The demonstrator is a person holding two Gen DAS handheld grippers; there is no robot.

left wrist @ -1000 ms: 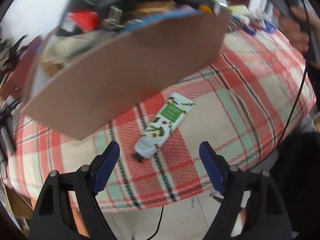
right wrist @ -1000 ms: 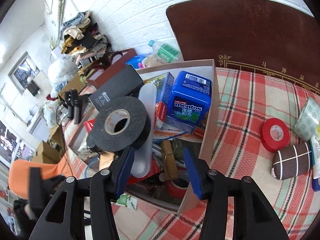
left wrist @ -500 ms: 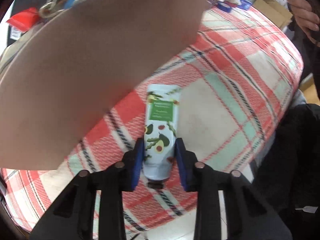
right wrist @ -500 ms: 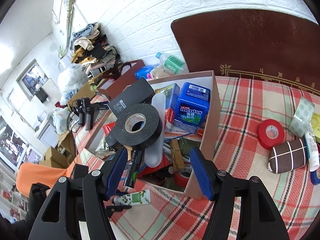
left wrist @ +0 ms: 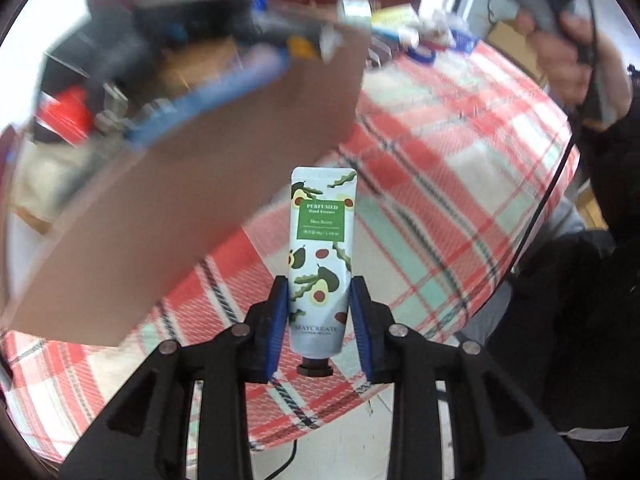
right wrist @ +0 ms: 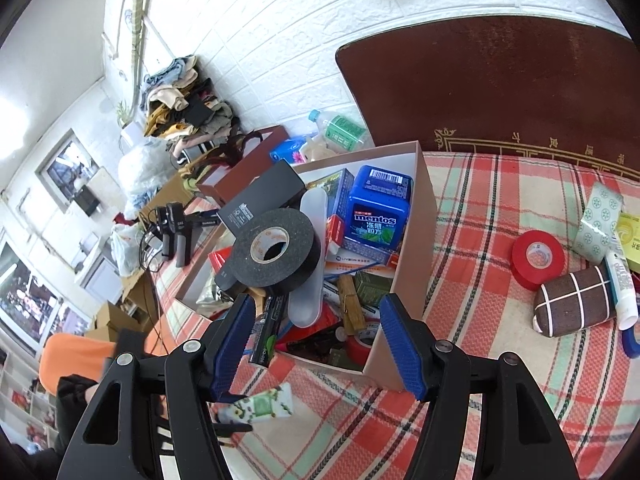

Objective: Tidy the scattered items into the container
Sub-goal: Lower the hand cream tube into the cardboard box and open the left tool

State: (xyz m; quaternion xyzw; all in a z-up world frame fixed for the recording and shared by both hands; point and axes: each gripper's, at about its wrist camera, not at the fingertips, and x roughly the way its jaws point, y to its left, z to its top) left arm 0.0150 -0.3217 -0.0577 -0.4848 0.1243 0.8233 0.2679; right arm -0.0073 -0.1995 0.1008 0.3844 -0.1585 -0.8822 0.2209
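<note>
My left gripper (left wrist: 319, 284) is shut on a white hand cream tube (left wrist: 320, 248) with avocado print. It holds the tube near the cap end, lifted off the plaid cloth beside the brown cardboard box (left wrist: 180, 208). In the right wrist view the same tube (right wrist: 264, 404) shows low at the left, in front of the box (right wrist: 416, 248). The box is piled with a black tape roll (right wrist: 276, 256), a blue mint tin (right wrist: 378, 208) and several other items. My right gripper (right wrist: 318, 304) hangs open over the box's near end, nothing between its pads.
On the plaid cloth to the right of the box lie a red tape roll (right wrist: 538, 254), a brown checked pouch (right wrist: 576, 306), a white tube (right wrist: 622, 284) and a green patterned packet (right wrist: 600, 216). A dark headboard (right wrist: 500, 80) stands behind. A person's hand (left wrist: 560, 52) shows at the upper right.
My left gripper went down around the tube, shut on it and lifted it off the cloth. The right gripper's jaws widened and it drew back from the box.
</note>
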